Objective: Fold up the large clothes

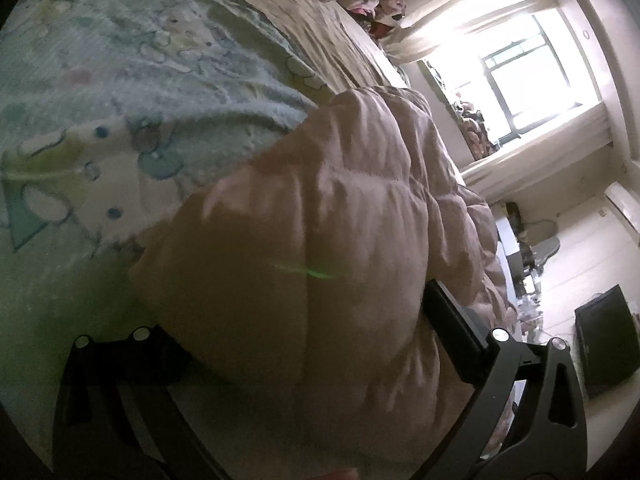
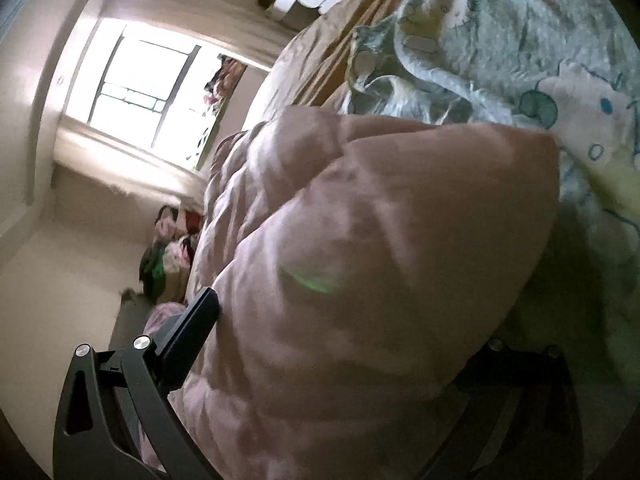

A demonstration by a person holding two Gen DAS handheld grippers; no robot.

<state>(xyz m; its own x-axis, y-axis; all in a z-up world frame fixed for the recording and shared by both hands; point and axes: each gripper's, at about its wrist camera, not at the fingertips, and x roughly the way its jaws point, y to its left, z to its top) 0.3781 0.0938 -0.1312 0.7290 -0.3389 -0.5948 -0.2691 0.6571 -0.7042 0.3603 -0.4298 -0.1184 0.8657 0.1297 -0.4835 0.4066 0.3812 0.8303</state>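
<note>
We held the pink quilted coat (image 1: 328, 240) between our left gripper's (image 1: 296, 344) fingers. Our right gripper's (image 2: 344, 340) fingers likewise clamped its bulging fold, above the patterned blanket (image 2: 520, 48).

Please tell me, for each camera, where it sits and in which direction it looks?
Left wrist: on the left gripper, looking along its fingers across the pink coat toward the window.
Right wrist: on the right gripper, looking over the coat toward the window; one finger shows clearly.
Both share coat, blanket, window.
</note>
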